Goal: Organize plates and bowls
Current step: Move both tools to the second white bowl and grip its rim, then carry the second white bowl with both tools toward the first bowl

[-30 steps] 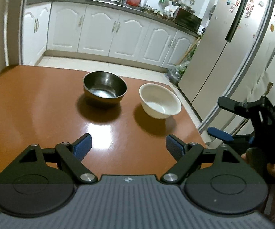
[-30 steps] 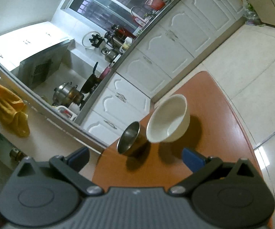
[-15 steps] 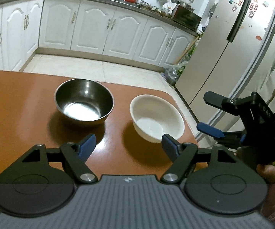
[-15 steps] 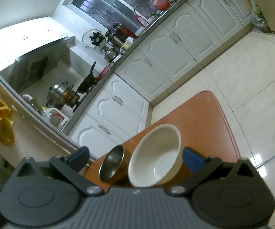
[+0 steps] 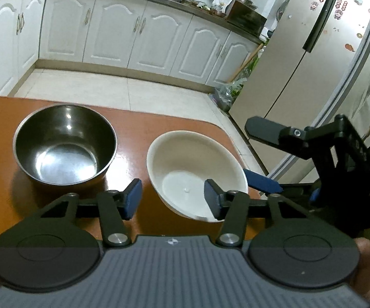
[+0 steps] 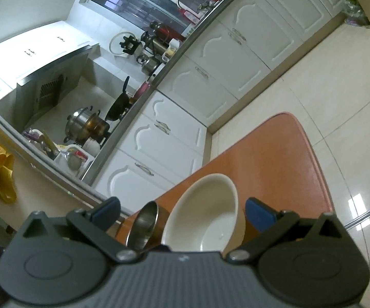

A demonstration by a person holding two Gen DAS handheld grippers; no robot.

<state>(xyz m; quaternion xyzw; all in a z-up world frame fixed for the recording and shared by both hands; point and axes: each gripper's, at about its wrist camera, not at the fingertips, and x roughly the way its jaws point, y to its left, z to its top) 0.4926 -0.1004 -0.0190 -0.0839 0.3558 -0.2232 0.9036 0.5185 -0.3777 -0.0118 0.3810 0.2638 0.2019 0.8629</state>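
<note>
A steel bowl [image 5: 65,143] and a white bowl [image 5: 195,174] stand side by side on the orange table [image 5: 159,128]. My left gripper [image 5: 172,201] hovers at the white bowl's near left rim. One finger is outside the rim and the other over the bowl's inside. Its jaws have just been closing; the rim lies between them but the pads do not press on it. My right gripper [image 5: 258,156] comes in from the right, open, its lower finger beside the bowl's right rim. In the right wrist view the white bowl [image 6: 205,218] sits between the wide-open right gripper [image 6: 182,213] fingers, the steel bowl [image 6: 143,225] behind it.
The white bowl stands near the table's rounded corner [image 5: 218,128], with tiled floor [image 5: 133,87] beyond. White cabinets [image 5: 159,30] line the far wall and a fridge [image 5: 300,64] stands at the right. A person's hand [image 5: 364,261] holds the right gripper.
Both grippers have moved in towards the bowls, which now look larger and nearer. The left jaws have narrowed around the white bowl's rim. The right gripper's fingers now flank the white bowl.
</note>
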